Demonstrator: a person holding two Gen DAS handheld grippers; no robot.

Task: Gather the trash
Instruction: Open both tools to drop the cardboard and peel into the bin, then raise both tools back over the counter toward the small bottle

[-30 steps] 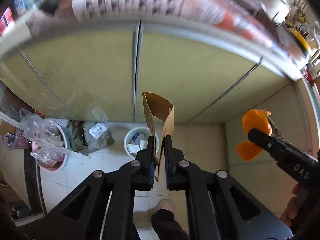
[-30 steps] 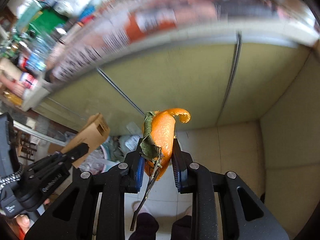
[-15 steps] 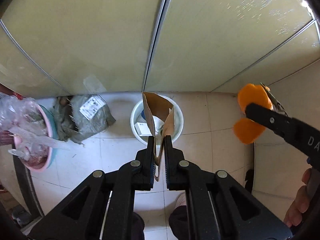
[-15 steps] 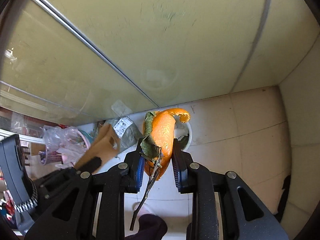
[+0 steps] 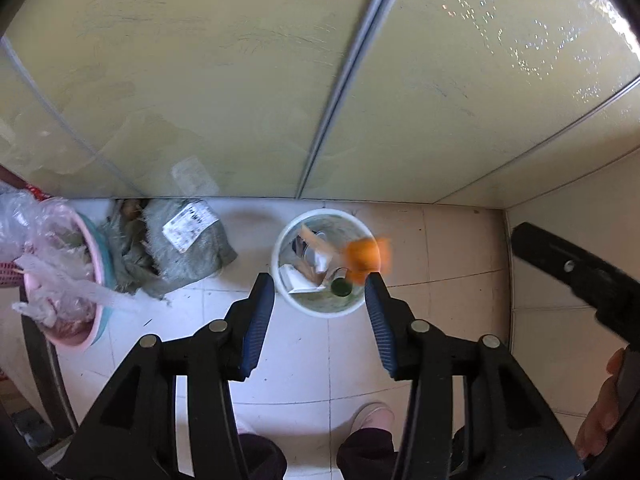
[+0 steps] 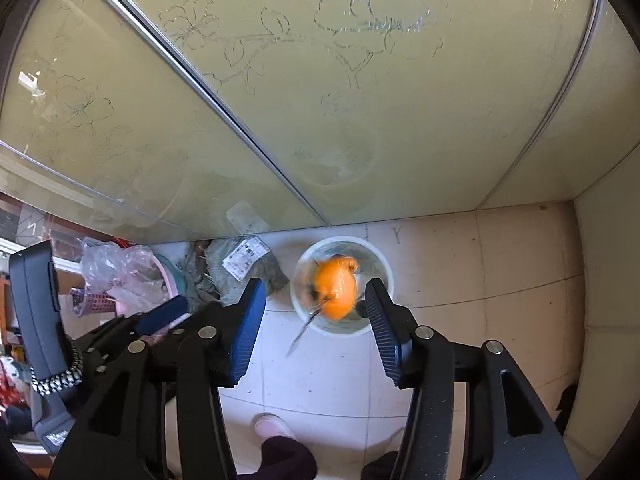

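A white trash bucket (image 5: 280, 280) stands on the tiled floor by the glass doors, with several bits of trash inside; it also shows in the right wrist view (image 6: 382, 268). My left gripper (image 5: 320, 304) is open and empty above it. A brown paper piece (image 5: 316, 242) is in the bucket's mouth. My right gripper (image 6: 312, 312) is open. The orange peel (image 6: 335, 290) with its stem is blurred in mid-air over the bucket; it also shows in the left wrist view (image 5: 364, 258).
A grey sack with a white label (image 5: 184, 244) lies left of the bucket. A pink basin with plastic bags (image 5: 60, 280) is farther left. Frosted glass sliding doors (image 5: 320, 80) stand behind. A wall (image 5: 580, 240) closes the right side. My feet (image 5: 372, 416) are below.
Both grippers tilted down over the bucket and opened. The paper bag dropped from the left gripper and the orange peel left the right gripper; both are falling into the bucket.
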